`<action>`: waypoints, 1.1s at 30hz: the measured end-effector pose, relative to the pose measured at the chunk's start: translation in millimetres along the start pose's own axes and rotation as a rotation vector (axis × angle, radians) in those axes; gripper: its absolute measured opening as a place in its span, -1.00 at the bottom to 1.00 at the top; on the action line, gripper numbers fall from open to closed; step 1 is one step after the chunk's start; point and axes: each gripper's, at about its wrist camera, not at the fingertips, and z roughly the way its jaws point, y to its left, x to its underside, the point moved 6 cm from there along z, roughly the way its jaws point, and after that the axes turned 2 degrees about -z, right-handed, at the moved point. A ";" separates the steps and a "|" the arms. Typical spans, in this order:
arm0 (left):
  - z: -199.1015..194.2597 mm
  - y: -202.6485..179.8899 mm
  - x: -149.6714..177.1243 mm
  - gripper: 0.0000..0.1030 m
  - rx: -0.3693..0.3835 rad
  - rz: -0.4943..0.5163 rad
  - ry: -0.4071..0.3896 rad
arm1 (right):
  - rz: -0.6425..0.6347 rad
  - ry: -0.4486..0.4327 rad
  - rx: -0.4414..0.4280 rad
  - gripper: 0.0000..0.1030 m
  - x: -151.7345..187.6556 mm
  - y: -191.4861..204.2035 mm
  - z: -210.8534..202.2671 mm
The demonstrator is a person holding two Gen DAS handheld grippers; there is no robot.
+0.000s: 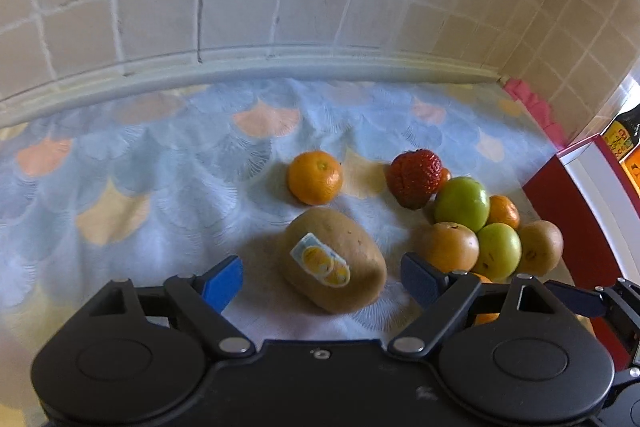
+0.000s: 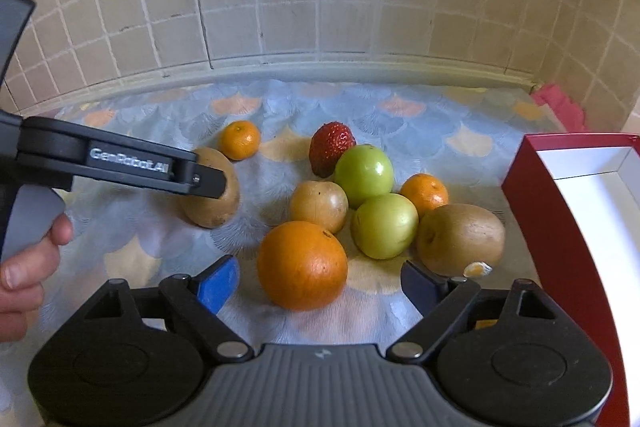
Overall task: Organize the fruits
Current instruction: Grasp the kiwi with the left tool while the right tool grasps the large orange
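Reaching for two fruits at once, we set our left tool (image 1: 322,281), spread wide, around the stickered kiwi (image 1: 333,259) on the tabletop (image 1: 140,187). Our right tool (image 2: 318,279), also spread, frames the large orange (image 2: 302,264); next, both need closing gently, then carrying to the red box (image 2: 560,211).

My right tongs (image 2: 320,281) stand spread, the big orange (image 2: 302,265) between the pads, seemingly untouched; green apples (image 2: 363,175) and kiwis (image 2: 460,239) cluster behind; the left tongs (image 2: 216,183) reach a kiwi (image 2: 212,211); red box (image 2: 560,227) at right.
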 end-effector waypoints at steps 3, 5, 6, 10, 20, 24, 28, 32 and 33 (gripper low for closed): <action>10.1 -4.0 0.5 0.89 0.010 0.007 0.018 | 0.006 0.021 -0.015 0.67 0.5 -0.5 13.7; 15.7 -7.4 0.8 0.88 0.004 0.016 0.025 | 0.026 0.042 -0.039 0.56 1.3 -1.6 23.2; 17.8 -9.0 1.2 0.88 0.002 0.020 0.027 | 0.037 0.051 -0.050 0.52 1.5 -2.1 26.5; 21.9 -13.0 -0.1 0.88 -0.004 0.022 0.028 | 0.063 0.059 -0.068 0.46 0.8 -3.7 33.5; 20.8 -7.8 -0.8 0.53 -0.042 0.002 0.025 | 0.096 0.077 -0.132 0.17 1.2 -2.8 39.6; 16.6 -6.1 2.1 0.51 -0.049 -0.023 0.012 | 0.101 0.072 -0.137 0.16 2.1 -3.5 39.1; 5.4 -11.9 3.2 0.50 -0.061 -0.014 -0.016 | 0.111 0.066 -0.141 0.14 2.2 -5.9 33.6; -24.8 -25.2 -3.1 0.50 -0.035 0.023 -0.086 | 0.113 0.014 -0.139 0.14 -5.5 -13.3 12.4; -33.3 -30.0 -7.1 0.50 -0.035 0.036 -0.107 | 0.106 -0.008 -0.126 0.14 -8.9 -16.1 4.9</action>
